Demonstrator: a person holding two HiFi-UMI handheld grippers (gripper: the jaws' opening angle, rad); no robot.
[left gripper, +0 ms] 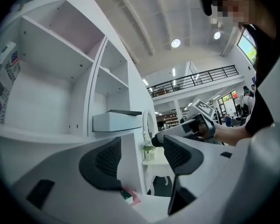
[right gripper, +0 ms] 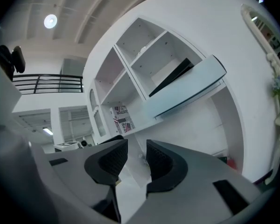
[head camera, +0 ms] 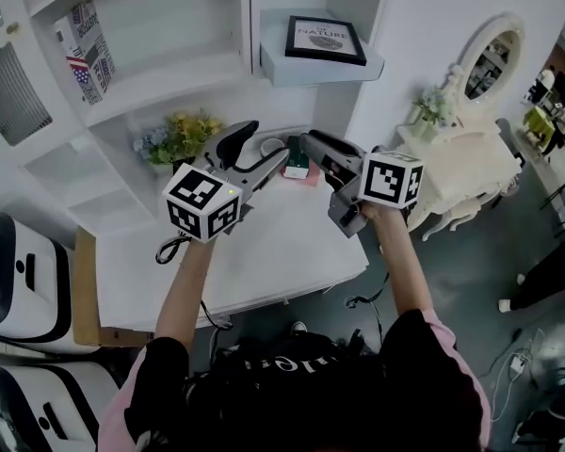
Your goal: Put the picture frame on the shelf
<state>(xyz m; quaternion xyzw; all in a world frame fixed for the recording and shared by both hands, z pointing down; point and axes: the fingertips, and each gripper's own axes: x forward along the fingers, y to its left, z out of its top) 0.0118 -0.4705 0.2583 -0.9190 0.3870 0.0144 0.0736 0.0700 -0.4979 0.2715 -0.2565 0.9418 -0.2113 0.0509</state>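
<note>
White laminate covers nearly everything: the worktop [head camera: 282, 252], the cubby unit [head camera: 160, 26] behind it and the small shelf [head camera: 358, 69] jutting from the wall, where the black picture frame [head camera: 325, 39] lies flat with bare ledge around it. Over the back of the worktop, below that shelf, the left hand-held gripper [left gripper: 142, 155] has its jaws wide and empty, and the right hand-held gripper [right gripper: 136, 155] has its jaws narrow with nothing between them. Open grey floor [head camera: 452, 281] lies past the worktop's right edge, beside a white dressing table [head camera: 457, 163].

Likely a furniture showroom: white shelves [head camera: 169, 75], mezzanine railing [left gripper: 192, 78].
</note>
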